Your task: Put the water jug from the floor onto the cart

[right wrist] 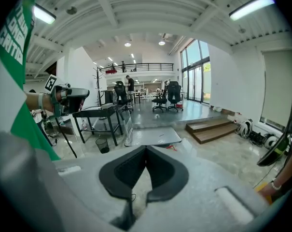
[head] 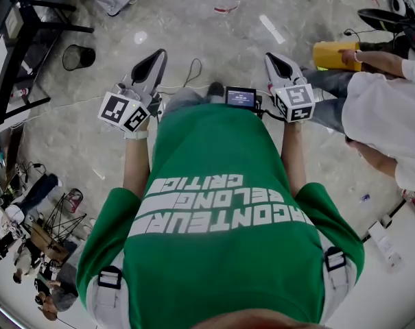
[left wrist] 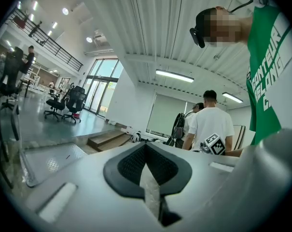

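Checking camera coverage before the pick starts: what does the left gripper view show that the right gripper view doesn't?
Only the left gripper view: a standing person in a white T-shirt. Only the right gripper view: a black-framed table with a black mesh waste bin near it. Both: low wooden steps, black office chairs, and a shut, empty gripper, the left gripper in one, the right gripper in the other.

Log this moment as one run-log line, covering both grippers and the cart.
left gripper: shut, empty | right gripper: shut, empty | cart: on floor ahead | grasp: none yet
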Demonstrator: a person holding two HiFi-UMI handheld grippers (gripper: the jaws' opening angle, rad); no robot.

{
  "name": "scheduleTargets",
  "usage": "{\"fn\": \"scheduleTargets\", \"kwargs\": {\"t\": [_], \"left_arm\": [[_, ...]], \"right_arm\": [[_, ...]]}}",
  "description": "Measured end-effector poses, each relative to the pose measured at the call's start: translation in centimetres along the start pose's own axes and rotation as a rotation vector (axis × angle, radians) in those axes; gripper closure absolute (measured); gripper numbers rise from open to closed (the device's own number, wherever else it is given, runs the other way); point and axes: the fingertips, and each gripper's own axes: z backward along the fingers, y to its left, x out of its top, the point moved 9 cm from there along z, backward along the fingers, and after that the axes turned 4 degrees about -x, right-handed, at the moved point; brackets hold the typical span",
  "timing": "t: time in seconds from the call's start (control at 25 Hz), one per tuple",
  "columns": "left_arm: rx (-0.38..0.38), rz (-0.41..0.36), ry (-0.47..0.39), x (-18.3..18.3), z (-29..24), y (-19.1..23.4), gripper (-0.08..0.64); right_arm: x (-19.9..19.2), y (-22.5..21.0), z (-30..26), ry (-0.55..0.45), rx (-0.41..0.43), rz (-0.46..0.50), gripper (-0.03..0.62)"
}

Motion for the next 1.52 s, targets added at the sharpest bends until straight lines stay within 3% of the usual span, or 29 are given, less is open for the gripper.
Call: {"fn": "scheduleTargets", "kwargs": {"t": [0.96,1.52], "left_arm": [[0.065,0.017,-0.059,-0.2,-1.5,-1.2,0.545],[0.054,0.019,-0.037,-0.2,-2.4,-1.2,0.545]], "right_arm": [[-0.1,-2.5,-0.6,0.012,0.066,0.041,0.598],[-0.9,-2.9,-1.2,0.018,0.067,0.008,0.598]]}}
